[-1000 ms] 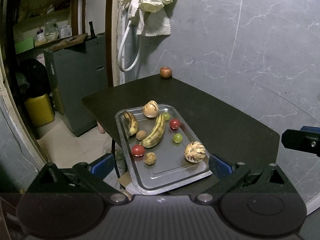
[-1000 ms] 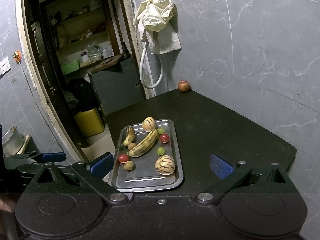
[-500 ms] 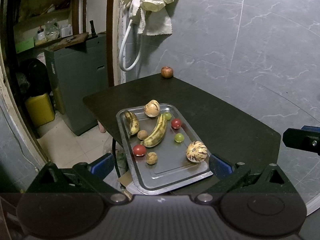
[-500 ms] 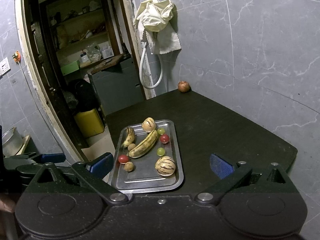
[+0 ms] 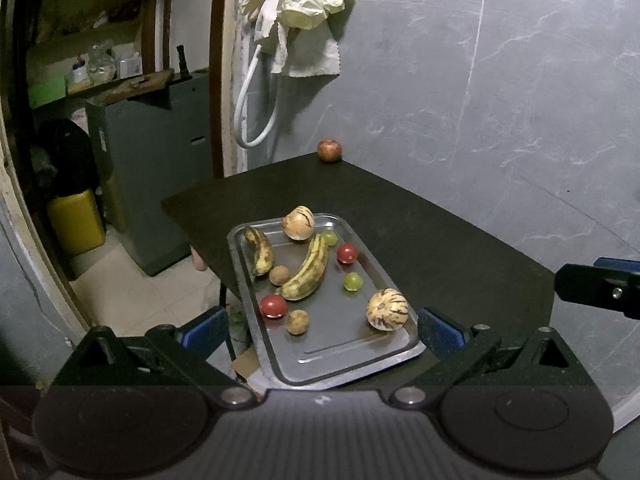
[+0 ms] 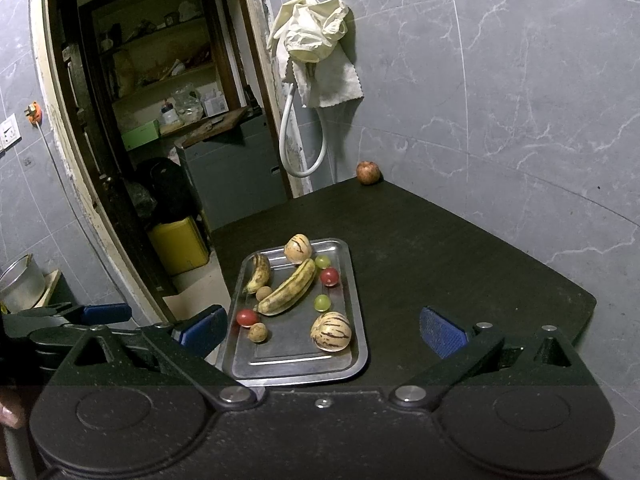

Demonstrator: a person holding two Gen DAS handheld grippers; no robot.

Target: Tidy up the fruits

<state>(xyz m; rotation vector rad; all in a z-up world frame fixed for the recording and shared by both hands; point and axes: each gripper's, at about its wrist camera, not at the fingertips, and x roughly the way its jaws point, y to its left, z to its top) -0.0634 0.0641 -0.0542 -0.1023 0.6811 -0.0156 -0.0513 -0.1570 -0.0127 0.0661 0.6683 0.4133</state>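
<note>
A metal tray (image 5: pixel 352 354) (image 6: pixel 296 362) sits near the front left edge of a dark table (image 5: pixel 440 240) (image 6: pixel 460 248). It holds two bananas (image 5: pixel 306 270) (image 6: pixel 289 294), two striped melons (image 5: pixel 387 309) (image 6: pixel 331 330), two red tomatoes, two green grapes and two small brown fruits. A red apple (image 5: pixel 329 149) (image 6: pixel 367 172) lies at the table's far corner by the wall. My left gripper (image 5: pixel 322 326) is open and empty above the tray's near end. My right gripper (image 6: pixel 322 326) is open and empty, a little further back.
A grey marble wall (image 5: pixel 500 80) borders the table at the back and right. A cloth and a hose (image 5: pixel 304 20) hang by the door frame. A grey cabinet (image 5: pixel 152 168) and a yellow can (image 5: pixel 76 222) stand on the floor to the left.
Both views have drifted very slightly; the fruits and tray have not moved. Both grippers stay open.
</note>
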